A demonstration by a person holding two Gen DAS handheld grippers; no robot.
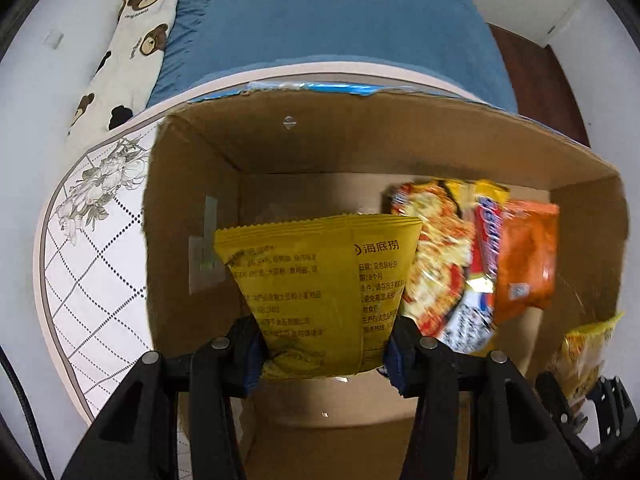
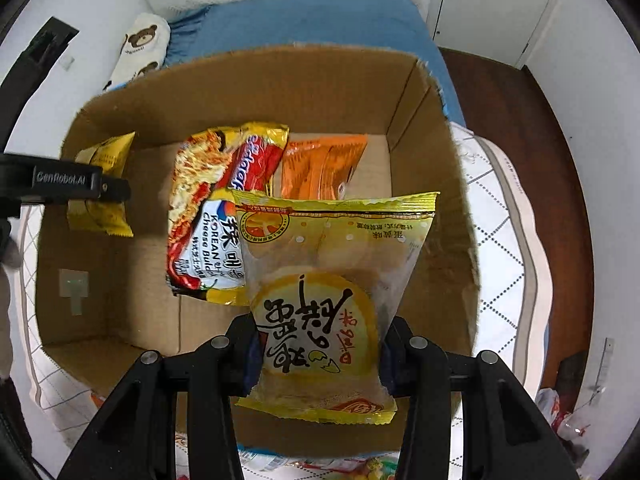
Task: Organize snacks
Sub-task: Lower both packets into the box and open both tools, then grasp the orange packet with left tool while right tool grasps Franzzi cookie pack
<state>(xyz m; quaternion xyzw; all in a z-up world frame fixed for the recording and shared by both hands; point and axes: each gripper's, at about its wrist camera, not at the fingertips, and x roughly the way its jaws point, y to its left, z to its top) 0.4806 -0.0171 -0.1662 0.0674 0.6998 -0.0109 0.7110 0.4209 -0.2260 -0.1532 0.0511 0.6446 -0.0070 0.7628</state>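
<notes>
An open cardboard box (image 1: pixel 392 136) (image 2: pixel 280 92) stands on a patterned white surface. My left gripper (image 1: pixel 326 344) is shut on a dark yellow snack pouch (image 1: pixel 316 288) and holds it over the box's left side; that pouch and gripper also show in the right wrist view (image 2: pixel 102 188). My right gripper (image 2: pixel 318 354) is shut on a yellow cake packet (image 2: pixel 332 280) with black lettering, above the box's near right part; its edge shows in the left wrist view (image 1: pixel 584 352). Inside the box lie a Korean noodle packet (image 2: pixel 212 216) (image 1: pixel 440 256) and an orange packet (image 2: pixel 320 166) (image 1: pixel 526 256).
The box sits on a white quilted mattress (image 1: pixel 100 288) (image 2: pixel 500 240). Behind it lie a blue sheet (image 1: pixel 328 20) and a bear-print pillow (image 1: pixel 132 48). Dark wooden floor (image 2: pixel 532 152) is at the right. More packets lie near the box's front edge (image 2: pixel 320 466).
</notes>
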